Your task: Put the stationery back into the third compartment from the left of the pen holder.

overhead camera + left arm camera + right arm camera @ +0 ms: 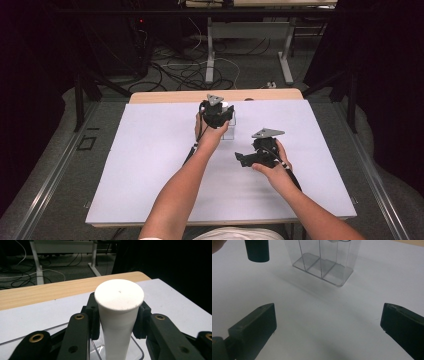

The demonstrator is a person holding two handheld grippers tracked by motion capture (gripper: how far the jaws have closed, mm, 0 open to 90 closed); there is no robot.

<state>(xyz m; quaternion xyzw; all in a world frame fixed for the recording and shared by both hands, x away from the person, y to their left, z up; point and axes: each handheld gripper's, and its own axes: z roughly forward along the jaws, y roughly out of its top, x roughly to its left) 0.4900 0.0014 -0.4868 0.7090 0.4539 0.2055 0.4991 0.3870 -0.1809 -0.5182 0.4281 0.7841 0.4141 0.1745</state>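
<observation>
My left gripper [220, 113] is shut on a white tube with a flared flat top [119, 293]. It holds the tube upright over a clear plastic box [137, 351] divided into compartments; the tube's lower end reaches down into the box. The black pads [93, 315] press on both sides of the tube's neck. In the high view the clear box [230, 131] stands on the white sheet just below that gripper. My right gripper [240, 160] hovers low over the sheet, a little right of the box. It is open [329, 325] with nothing between its fingers and faces the clear box [324, 263].
A white sheet [150, 170] covers the table, with a strip of wooden tabletop [165, 96] bare at the far edge. A dark rounded part of the other gripper [257, 250] hangs at the right gripper view's top left. Cables and desk legs [210, 55] lie on the floor beyond.
</observation>
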